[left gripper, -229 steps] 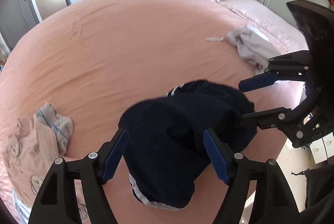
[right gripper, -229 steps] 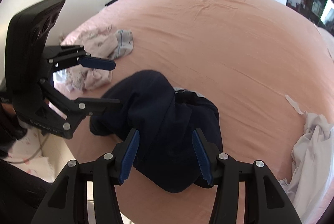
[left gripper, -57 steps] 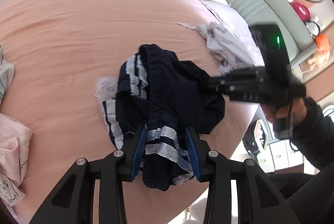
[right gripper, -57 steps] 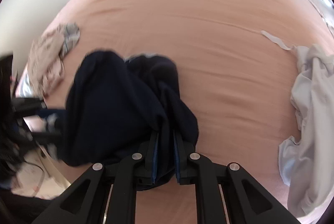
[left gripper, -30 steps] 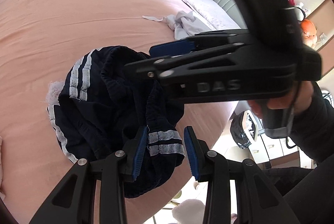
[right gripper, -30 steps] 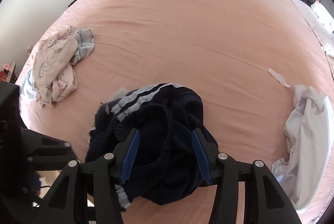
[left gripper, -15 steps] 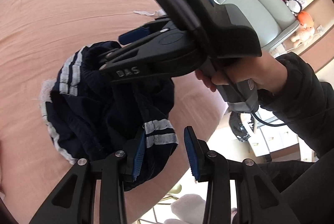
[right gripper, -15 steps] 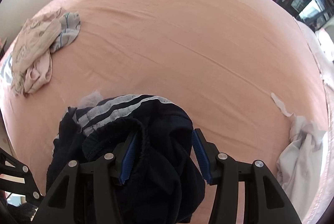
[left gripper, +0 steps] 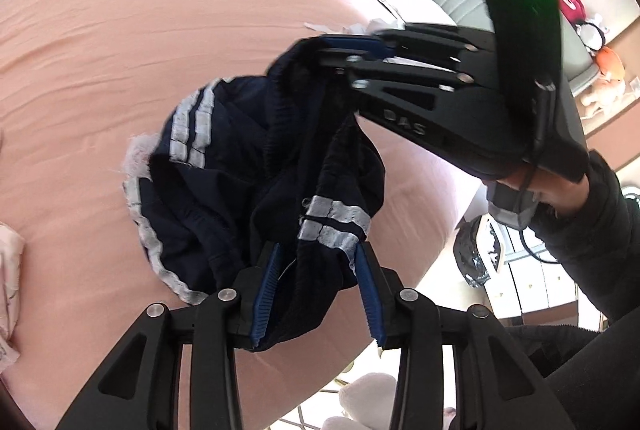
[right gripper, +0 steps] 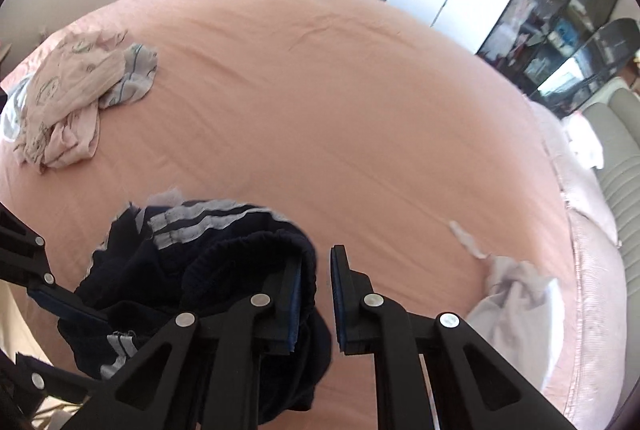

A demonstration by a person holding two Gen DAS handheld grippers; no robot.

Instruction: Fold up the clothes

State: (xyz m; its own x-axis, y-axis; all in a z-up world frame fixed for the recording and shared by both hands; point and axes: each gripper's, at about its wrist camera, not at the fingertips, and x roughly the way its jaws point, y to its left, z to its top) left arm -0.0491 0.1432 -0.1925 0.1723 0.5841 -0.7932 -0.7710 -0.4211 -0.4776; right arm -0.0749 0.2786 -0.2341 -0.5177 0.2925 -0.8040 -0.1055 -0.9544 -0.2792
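Navy shorts (left gripper: 248, 165) bunched near bed (left gripper: 100, 29) edge; waistband pinched by right gripper (right gripper: 322, 294), striped hem loosely straddled by half-open left gripper (left gripper: 318, 294); hem slip risked

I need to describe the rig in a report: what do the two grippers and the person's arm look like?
Both the left gripper and right gripper are matte black with ribbed blue finger pads and silver pivot screws. The right one bears "DAS" lettering, a green light and a thin black cable. The sleeve is black.
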